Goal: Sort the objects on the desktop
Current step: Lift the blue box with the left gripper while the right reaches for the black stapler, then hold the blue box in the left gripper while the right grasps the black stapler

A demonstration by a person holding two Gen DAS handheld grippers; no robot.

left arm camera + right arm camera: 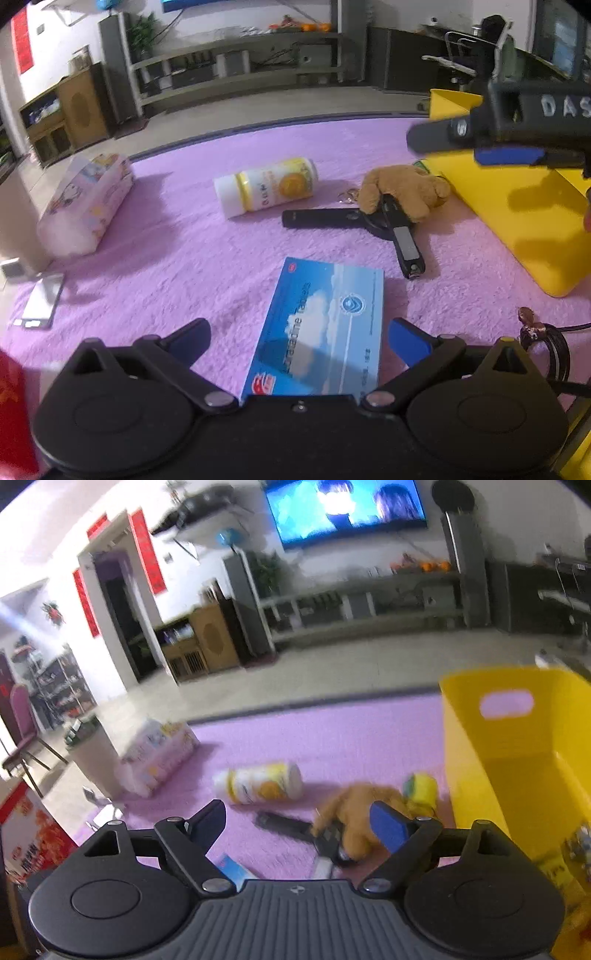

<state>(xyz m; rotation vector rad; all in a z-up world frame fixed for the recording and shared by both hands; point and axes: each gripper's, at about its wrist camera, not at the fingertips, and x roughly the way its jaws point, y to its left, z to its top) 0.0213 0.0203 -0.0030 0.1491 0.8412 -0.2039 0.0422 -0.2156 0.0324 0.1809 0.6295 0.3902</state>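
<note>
Two grippers gape wide, both empty: the left gripper [299, 339] straddles a blue box [317, 328] lying flat between its fingers. The right gripper [299, 825] hovers above the bear [354, 812], the bottle [258, 782] ahead-left and the yellow bin [517, 760] at its right.

One blue tablet box [321, 328], one white-and-yellow bottle [266, 186], one brown plush toy [402, 190], one yellow bin [524, 221], one tissue pack [86, 206], one phone [40, 301] — and two black stick-shaped items [369, 225], crossed, too unclear to identify.
</note>
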